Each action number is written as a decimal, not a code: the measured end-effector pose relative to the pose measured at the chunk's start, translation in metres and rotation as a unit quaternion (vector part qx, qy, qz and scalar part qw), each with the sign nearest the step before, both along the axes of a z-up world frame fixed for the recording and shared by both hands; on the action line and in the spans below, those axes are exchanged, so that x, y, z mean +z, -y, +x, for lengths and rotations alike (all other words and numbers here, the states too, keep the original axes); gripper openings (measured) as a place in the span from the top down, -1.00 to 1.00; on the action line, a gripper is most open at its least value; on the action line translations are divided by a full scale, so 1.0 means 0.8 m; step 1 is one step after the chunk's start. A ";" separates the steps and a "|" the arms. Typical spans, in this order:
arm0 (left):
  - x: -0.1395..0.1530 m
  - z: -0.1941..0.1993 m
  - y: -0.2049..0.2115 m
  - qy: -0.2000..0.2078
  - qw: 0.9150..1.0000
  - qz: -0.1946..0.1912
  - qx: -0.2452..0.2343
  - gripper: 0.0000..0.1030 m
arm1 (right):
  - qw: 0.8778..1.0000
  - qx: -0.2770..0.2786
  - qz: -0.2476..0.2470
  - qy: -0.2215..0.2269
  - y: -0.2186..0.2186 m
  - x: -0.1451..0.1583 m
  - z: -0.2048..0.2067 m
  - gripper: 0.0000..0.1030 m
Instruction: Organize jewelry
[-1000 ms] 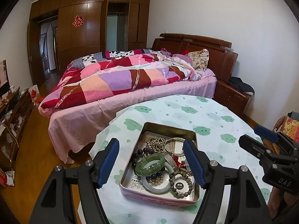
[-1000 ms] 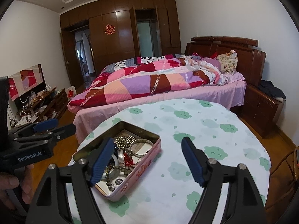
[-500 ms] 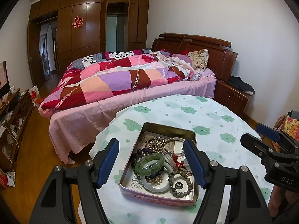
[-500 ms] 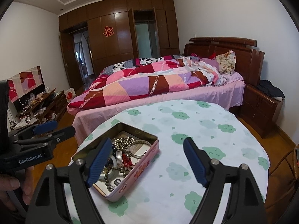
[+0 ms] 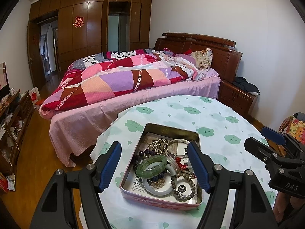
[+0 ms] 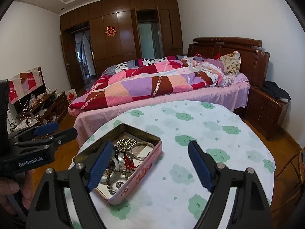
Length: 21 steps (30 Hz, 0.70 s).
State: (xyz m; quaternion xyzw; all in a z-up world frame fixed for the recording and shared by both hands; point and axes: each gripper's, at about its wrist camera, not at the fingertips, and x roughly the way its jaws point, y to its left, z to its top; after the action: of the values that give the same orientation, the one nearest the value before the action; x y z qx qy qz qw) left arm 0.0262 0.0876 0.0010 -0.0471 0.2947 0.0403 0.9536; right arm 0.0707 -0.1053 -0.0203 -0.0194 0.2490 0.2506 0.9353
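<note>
A pink tin box sits on the round table, full of jewelry: a green jade bangle, a white bangle, a silver bangle, bead bracelets and a gold bead chain. My left gripper is open and empty, hovering above the box with its fingers either side of it. My right gripper is open and empty, above the cloth just right of the box. It also shows at the right of the left wrist view.
The table carries a white cloth with green cloud prints. Behind it stands a bed with a patchwork quilt, a wooden nightstand to the right and a cluttered low cabinet to the left.
Both grippers have shifted only slightly; the right one sits a little higher and further right in the left view. The box and jewelry have not moved.
</note>
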 end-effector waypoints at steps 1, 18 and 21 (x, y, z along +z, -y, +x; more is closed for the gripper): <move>-0.001 0.000 0.000 -0.001 1.000 0.001 0.000 -0.39 | 1.000 0.000 0.000 0.000 0.000 0.000 0.000 -0.63; -0.003 0.002 -0.001 -0.010 1.000 -0.003 0.001 -0.41 | 1.000 0.000 -0.001 -0.001 0.006 -0.004 0.000 -0.64; -0.004 0.001 -0.003 -0.009 1.000 -0.002 0.005 -0.58 | 1.000 0.000 -0.001 -0.002 0.005 -0.004 0.000 -0.65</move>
State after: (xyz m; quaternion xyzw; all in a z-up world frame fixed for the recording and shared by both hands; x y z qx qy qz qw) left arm 0.0272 0.0903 -0.0025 -0.0499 0.3027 0.0448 0.9507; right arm 0.0707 -0.1095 -0.0233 -0.0200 0.2508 0.2504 0.9349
